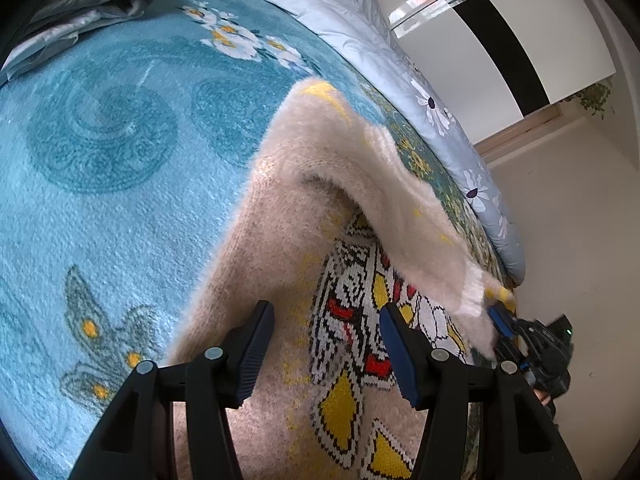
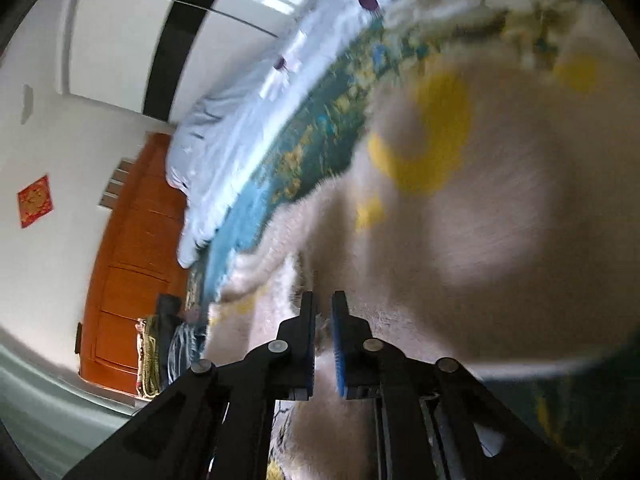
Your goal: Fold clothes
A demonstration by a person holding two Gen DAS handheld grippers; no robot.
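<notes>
A fuzzy cream sweater (image 1: 288, 184) with a yellow, red and black knitted pattern lies on a blue floral blanket (image 1: 100, 160). Its sleeve (image 1: 400, 208) is lifted and stretched to the right, over the patterned front. My right gripper (image 1: 500, 320) pinches the sleeve at its white cuff (image 1: 472, 292). In the right wrist view this gripper (image 2: 324, 298) is shut, with cream fabric (image 2: 500, 220) squeezed between the pads and filling the blurred picture. My left gripper (image 1: 326, 312) stands open just above the sweater's lower body, with nothing pinched between its fingers.
A pale blue quilt with daisies (image 1: 440, 112) runs along the bed's far edge. Grey clothes (image 1: 80, 4) lie bunched at the top left. Beyond the bed are a white wardrobe (image 1: 480, 40), bare floor (image 1: 560, 200) and an orange door (image 2: 132, 260).
</notes>
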